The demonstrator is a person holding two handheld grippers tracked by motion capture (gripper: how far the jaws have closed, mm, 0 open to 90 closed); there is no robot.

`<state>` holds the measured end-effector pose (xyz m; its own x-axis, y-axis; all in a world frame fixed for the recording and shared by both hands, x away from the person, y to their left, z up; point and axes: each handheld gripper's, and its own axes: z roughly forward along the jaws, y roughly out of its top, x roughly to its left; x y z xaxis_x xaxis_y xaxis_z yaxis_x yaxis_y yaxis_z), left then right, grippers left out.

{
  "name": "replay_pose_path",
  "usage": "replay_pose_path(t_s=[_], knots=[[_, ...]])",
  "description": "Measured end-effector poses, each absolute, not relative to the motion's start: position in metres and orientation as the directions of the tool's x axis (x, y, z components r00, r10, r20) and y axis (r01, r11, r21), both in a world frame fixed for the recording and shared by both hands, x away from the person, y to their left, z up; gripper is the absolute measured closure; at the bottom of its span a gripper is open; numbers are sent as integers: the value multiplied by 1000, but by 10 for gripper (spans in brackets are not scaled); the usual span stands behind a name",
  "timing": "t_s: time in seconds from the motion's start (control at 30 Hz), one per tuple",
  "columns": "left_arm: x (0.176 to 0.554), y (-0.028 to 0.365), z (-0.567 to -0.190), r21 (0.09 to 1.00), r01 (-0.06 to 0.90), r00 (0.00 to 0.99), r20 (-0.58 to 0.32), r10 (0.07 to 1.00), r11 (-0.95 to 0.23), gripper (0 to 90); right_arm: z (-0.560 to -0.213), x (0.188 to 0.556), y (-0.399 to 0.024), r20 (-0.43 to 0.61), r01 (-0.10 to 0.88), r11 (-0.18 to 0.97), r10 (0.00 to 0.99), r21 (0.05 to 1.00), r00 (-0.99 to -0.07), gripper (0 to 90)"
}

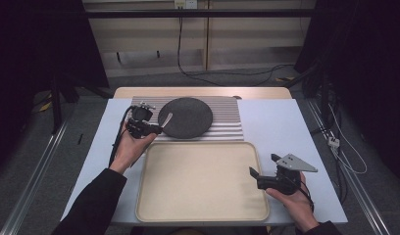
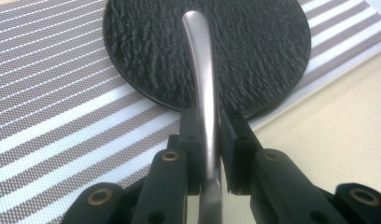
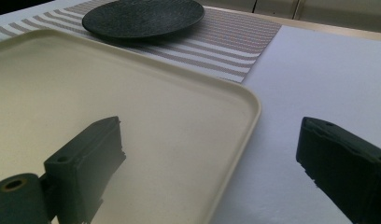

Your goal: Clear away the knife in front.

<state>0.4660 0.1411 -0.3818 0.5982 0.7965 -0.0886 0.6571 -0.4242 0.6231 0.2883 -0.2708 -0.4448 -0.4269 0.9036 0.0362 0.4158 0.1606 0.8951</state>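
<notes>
The counter (image 1: 286,127) is covered in a pale bluish-white sheet, with a strip of bare wood showing along its far edge. A large cream tray (image 1: 203,181) with rounded corners lies in the middle of the near half. Just beyond the tray's far rim lies a grey-and-white striped placemat (image 1: 227,120), and on the mat sits a round, dark, rough-textured plate (image 1: 188,117). Beyond the counter the room is dim: grey floor, a pale wall panel with a black cable hanging down and trailing across the floor, and dark curtains at both sides.

The left gripper (image 1: 156,129) is held off the tray's far left corner, the person's left hand (image 1: 132,147) cupped under it with the palm up and the dark sleeve running back to the near edge. Its fingers (image 2: 191,140) pinch a silver metal handle (image 2: 205,93) of a piece of cutlery; which kind I cannot tell, since the working end is hidden. The handle sticks out past the fingers over the plate's left rim, tip tilted upward, clear of the tray.

The right gripper (image 1: 262,166) rests at the tray's near right corner, held by the right hand (image 1: 296,198) from below and pointing toward the tray. In the right gripper view its fingers (image 3: 90,158) stand spread wide with nothing between them, one over the tray's inside, the other over the bare sheet beside the tray's rim.
</notes>
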Motion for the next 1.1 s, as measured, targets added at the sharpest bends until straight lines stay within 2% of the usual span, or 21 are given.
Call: replay_pose_path(t_s=[0.23,1.1], knots=[[450,131,-382,632,650,608,-99,788,-422,800,-444,288,-271,33,415,162,905,895,-424,72],[406,115,-402,556,676,643,-125,755,-483,800,-444,287,-270,23,413,172,904,895,-426,72]])
